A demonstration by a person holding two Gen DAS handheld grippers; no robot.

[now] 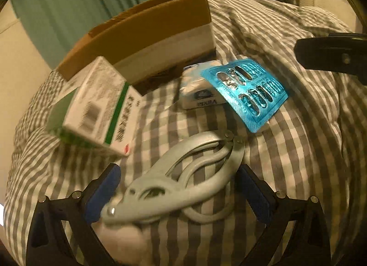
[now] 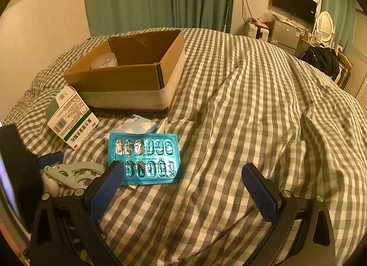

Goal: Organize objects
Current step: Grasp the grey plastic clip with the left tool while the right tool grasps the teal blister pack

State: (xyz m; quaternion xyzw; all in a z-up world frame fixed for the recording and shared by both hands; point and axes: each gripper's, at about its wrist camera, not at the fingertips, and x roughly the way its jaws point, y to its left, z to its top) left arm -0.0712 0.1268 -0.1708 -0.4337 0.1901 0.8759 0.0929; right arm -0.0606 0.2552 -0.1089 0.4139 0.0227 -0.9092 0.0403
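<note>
A grey metal plier-like tool point(image 1: 183, 174) lies on the checked duvet between the fingers of my left gripper point(image 1: 179, 169), which is open with its blue pads on either side of the tool. The left pad sits close to the tool's tip. Beyond it lie a teal blister pack point(image 1: 245, 91), a white tissue pack point(image 1: 197, 91) and a white-and-green medicine box point(image 1: 101, 107). My right gripper point(image 2: 183, 166) stands open and holds nothing. Its left pad overlaps the near edge of the blister pack point(image 2: 144, 160). The tool point(image 2: 73, 172) shows at the left.
An open cardboard box point(image 2: 128, 78) sits on the bed behind the objects, with something pale inside. The duvet point(image 2: 252, 117) rises in folds to the right. Green curtains, a wall television and cluttered furniture stand at the back.
</note>
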